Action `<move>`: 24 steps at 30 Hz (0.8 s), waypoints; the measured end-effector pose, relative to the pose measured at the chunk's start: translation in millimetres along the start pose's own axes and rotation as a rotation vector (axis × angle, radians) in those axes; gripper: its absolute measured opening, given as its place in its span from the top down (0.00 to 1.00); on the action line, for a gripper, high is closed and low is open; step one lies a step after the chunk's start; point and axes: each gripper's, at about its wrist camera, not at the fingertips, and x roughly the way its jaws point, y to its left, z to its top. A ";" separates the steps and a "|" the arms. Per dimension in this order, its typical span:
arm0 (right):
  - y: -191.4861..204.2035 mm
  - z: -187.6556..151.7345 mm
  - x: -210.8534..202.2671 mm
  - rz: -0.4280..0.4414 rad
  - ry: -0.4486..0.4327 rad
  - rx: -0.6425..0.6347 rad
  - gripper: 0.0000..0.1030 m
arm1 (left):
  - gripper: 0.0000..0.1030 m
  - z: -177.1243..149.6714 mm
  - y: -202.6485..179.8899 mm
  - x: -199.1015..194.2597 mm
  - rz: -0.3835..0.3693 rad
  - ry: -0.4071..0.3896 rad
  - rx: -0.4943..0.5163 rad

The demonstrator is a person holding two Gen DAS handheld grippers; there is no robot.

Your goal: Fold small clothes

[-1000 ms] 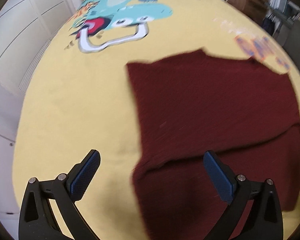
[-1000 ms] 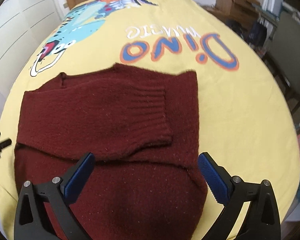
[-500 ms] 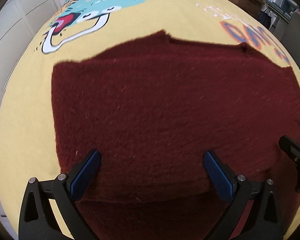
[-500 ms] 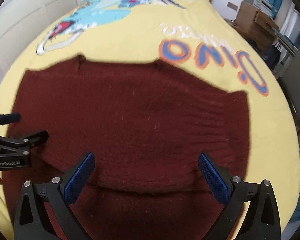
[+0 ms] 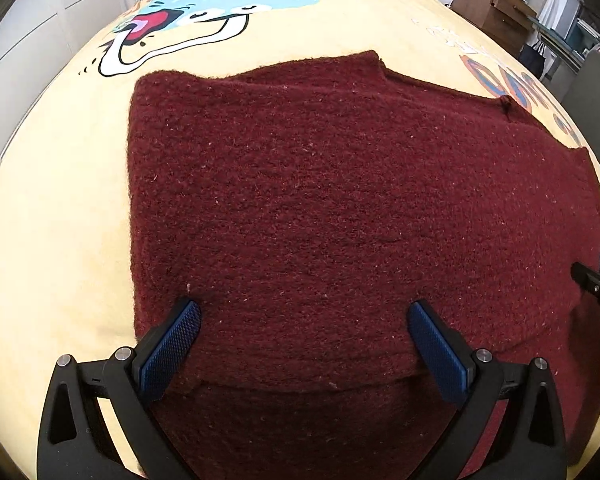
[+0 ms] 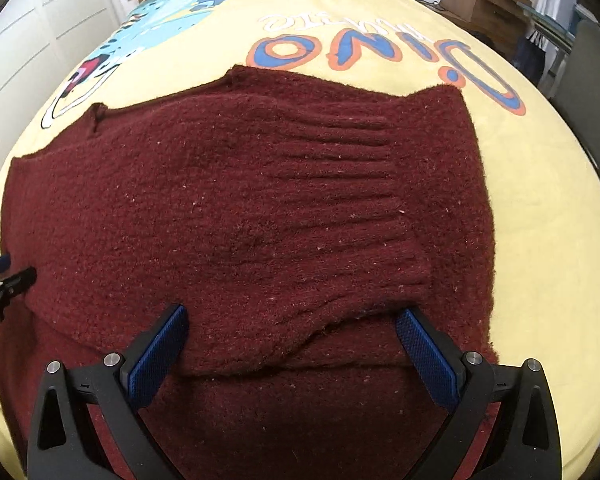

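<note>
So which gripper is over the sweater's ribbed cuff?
The right gripper: the ribbed cuff of the dark red knitted sweater lies just ahead of it, whereas the left gripper faces only plain knit.

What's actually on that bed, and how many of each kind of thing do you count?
Dark red knitted sweater: 1
Yellow dinosaur bedspread: 1
Hand-held grippers, both open over the sweater: 2, left gripper and right gripper
Total: 4
</note>
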 end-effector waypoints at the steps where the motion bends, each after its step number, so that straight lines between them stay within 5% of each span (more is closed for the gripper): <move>1: -0.9 -0.8 0.1 0.005 -0.004 0.007 0.00 | 0.01 1.7 1.6 -0.9 -0.003 0.010 -0.001; 10: -2.2 -17.0 -50.5 0.000 -0.014 -0.047 0.00 | 0.01 -15.4 2.9 -49.6 -0.033 0.040 -0.008; 24: -46.6 -122.9 -103.3 0.022 0.076 0.076 0.00 | 0.01 -137.0 43.8 -85.2 -0.013 0.178 -0.047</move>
